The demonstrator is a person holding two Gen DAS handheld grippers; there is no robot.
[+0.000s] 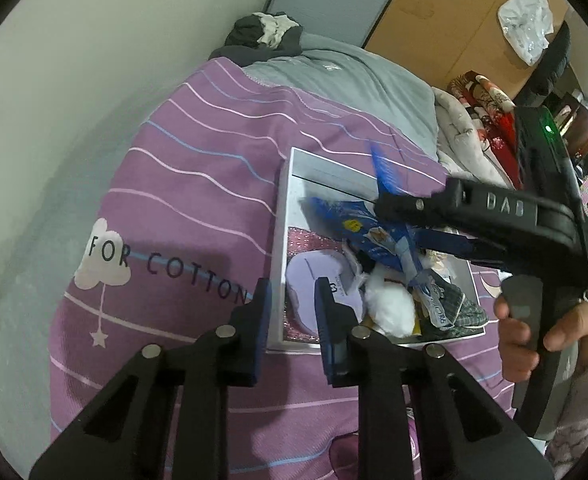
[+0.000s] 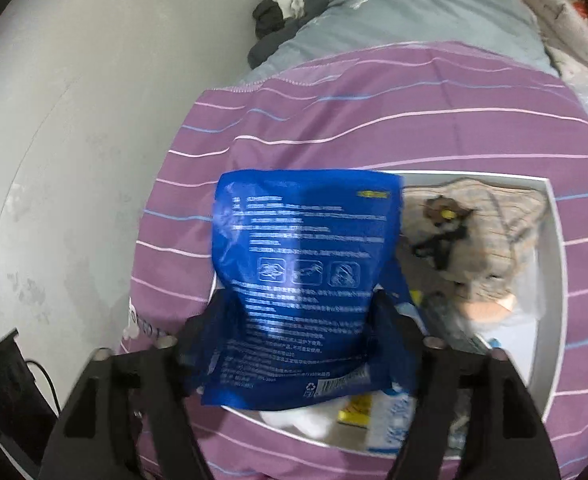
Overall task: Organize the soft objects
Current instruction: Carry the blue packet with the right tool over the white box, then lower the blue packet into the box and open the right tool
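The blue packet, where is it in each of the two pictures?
Left wrist view: the blue packet is right of centre, above the white box, held by the right gripper.
Right wrist view: the blue packet fills the middle, pinched between the right gripper's fingers.
Shared landmark: the white box on the purple striped bedcover.
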